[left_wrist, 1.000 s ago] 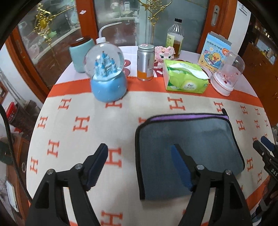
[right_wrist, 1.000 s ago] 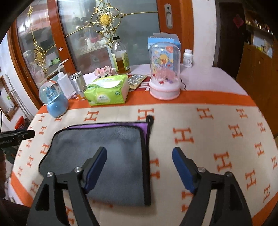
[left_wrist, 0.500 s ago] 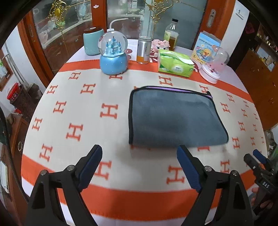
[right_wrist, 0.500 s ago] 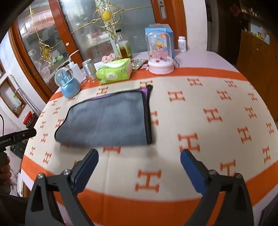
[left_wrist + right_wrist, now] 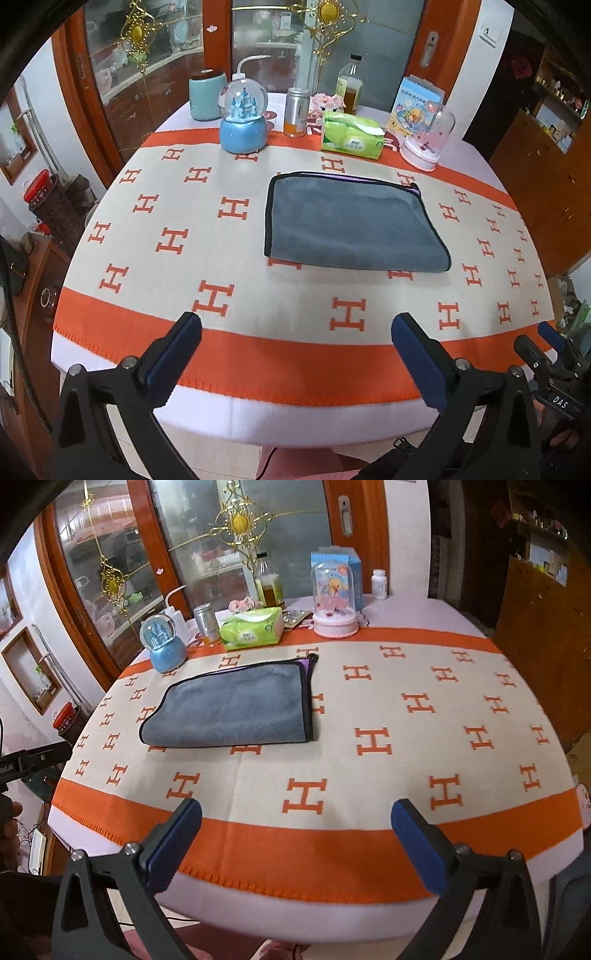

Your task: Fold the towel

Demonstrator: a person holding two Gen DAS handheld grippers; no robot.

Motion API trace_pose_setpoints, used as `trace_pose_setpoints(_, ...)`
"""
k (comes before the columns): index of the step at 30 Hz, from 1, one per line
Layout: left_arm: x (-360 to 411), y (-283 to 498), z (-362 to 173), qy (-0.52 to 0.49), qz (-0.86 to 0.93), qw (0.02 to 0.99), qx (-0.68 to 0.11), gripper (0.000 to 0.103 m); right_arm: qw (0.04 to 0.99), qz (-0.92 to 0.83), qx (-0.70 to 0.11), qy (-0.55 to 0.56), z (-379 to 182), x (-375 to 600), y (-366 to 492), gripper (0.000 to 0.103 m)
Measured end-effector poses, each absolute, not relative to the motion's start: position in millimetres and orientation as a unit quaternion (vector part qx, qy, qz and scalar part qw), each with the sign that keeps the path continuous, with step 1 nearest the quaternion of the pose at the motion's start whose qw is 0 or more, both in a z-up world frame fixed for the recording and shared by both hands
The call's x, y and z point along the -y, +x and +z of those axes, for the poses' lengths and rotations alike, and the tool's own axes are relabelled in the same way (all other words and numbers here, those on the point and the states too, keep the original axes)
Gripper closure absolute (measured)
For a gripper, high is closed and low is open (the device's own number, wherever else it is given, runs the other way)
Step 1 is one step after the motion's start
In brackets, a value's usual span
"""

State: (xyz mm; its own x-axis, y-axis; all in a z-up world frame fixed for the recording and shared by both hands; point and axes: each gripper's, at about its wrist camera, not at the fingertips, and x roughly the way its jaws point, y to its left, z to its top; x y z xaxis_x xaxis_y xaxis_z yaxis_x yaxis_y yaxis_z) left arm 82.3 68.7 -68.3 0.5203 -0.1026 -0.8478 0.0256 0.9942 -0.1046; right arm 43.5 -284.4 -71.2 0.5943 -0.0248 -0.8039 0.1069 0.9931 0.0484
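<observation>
The folded grey microfibre towel lies mid-table; both the left gripper and the right gripper hover at the near edge, fingers apart.

tabletop: cream-and-orange H-pattern cloth | behind: glass doors in red-brown frames, gold ornaments | walls: white | right: dark wooden cabinet | left floor: red-lidded bin
</observation>
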Motion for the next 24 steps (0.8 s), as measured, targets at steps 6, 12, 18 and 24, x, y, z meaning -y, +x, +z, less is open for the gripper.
trace_pose_setpoints(6, -63.8, 64.3, -46.6, -0.040, -0.040, 0.880, -0.471, 0.001, 0.896, -0.047, -0.440, 0.039, -42.2, 281.7, 29.1, 0.000)
trace_pose_setpoints(12, -51.7, 48.5, -18.9, -0.035, -0.052, 0.894, -0.443, 0.001, 0.899, -0.037, -0.434, 0.040, -14.3, 270.8, 18.9, 0.000)
trace_pose_setpoints(18, -35.5, 34.2, -6.8, -0.031, -0.060, 0.897, -0.436, 0.001, 0.900, -0.028, -0.433, 0.032, 0.0, 251.7, 12.0, 0.000)
trace_pose_setpoints(24, -20.9, 18.3, -5.2, -0.022, -0.052, 0.902, -0.429, 0.001, 0.902, -0.022, -0.431, 0.027, 2.0, 233.4, 2.5, 0.000)
